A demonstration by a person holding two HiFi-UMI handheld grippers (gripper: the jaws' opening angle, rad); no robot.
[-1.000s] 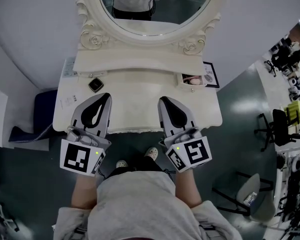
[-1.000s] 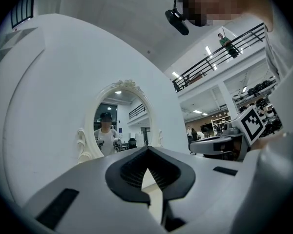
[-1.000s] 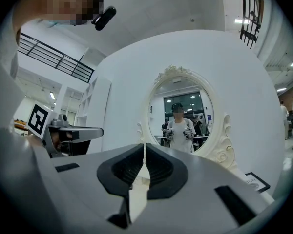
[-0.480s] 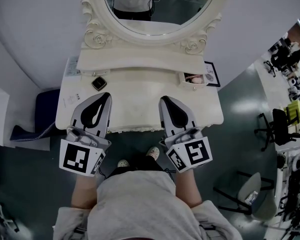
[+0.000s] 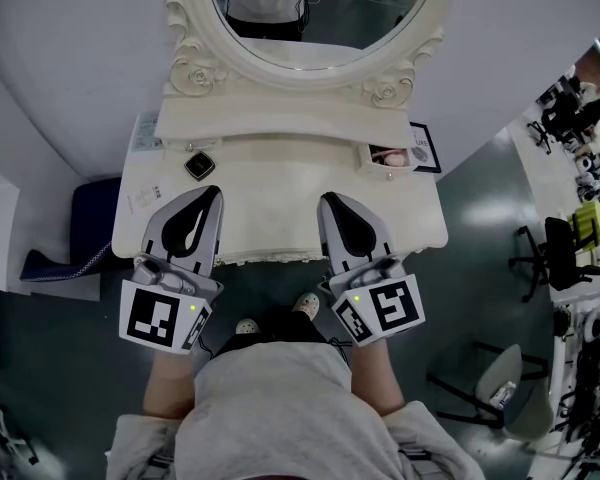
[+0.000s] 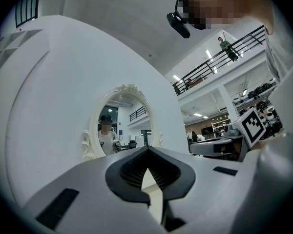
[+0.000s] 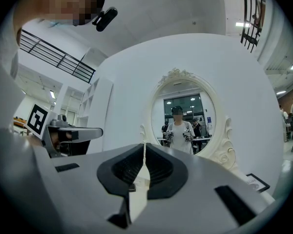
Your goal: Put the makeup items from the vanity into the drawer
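Note:
A cream vanity (image 5: 280,203) with an oval mirror (image 5: 310,13) stands in front of me in the head view. A small black compact (image 5: 199,164) lies on its left part. At the right a small drawer (image 5: 388,156) stands open with pink items inside. My left gripper (image 5: 212,192) hovers over the vanity's front left, shut and empty, a little nearer to me than the compact. My right gripper (image 5: 327,200) hovers at the front middle, also shut and empty. In each gripper view the jaws meet at the tips, left gripper (image 6: 147,148) and right gripper (image 7: 144,144), facing the mirror (image 6: 121,126).
A framed card (image 5: 421,148) leans at the vanity's back right, and papers (image 5: 140,134) lie at its left edge. A blue object (image 5: 85,208) sits on the floor to the left. Office chairs (image 5: 555,253) and a shelf stand off to the right.
The head view has shifted slightly, so the vanity sits a touch further right in the picture. Both grippers have stayed shut and in place.

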